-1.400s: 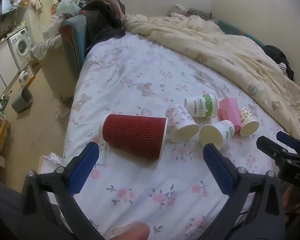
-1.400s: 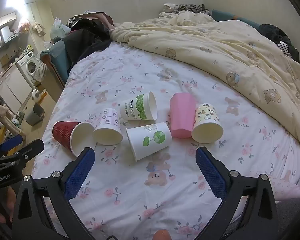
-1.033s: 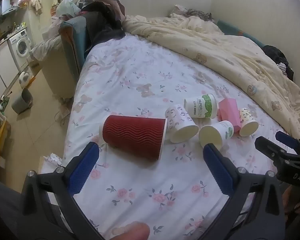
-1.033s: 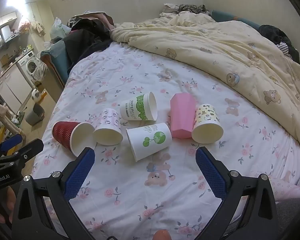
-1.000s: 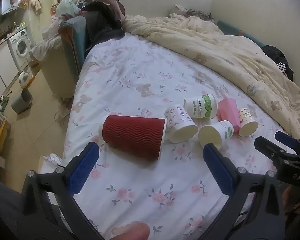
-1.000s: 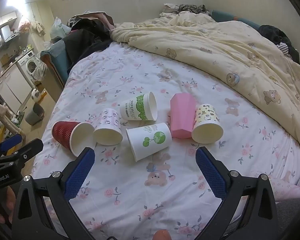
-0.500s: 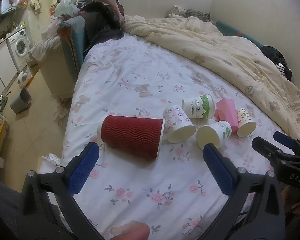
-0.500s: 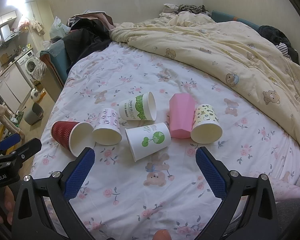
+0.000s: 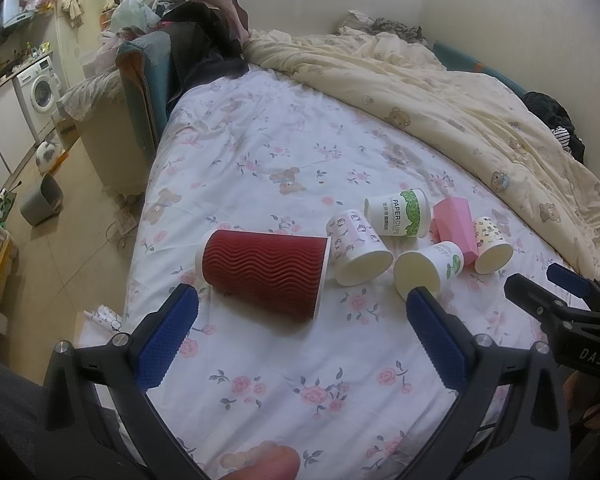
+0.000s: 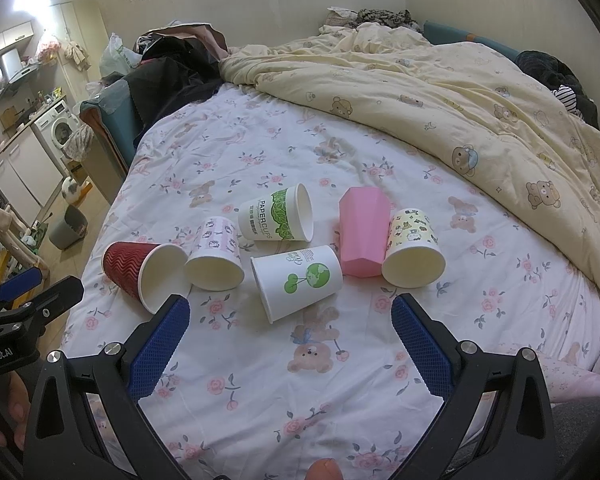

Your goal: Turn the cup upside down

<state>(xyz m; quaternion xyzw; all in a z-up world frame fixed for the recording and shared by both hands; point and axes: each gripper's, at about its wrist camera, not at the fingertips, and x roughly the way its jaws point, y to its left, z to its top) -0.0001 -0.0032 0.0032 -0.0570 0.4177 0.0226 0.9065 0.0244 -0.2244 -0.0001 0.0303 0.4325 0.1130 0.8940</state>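
Several cups lie on their sides on the floral bed sheet. A red ribbed cup lies nearest the bed's left edge. Beside it lie a pink-patterned cup, a green PAPERCUPS cup, a white cup with a tree print, a pink faceted cup and a cartoon cup. My left gripper is open and empty, just in front of the red cup. My right gripper is open and empty, in front of the tree-print cup.
A cream bear-print duvet is bunched over the far right of the bed. Dark clothes are piled at the head. The bed's left edge drops to a floor with a grey bin and a washing machine.
Both grippers have stayed open. The left view has drifted slightly, and the cups sit a little further left in it. No cup has moved.
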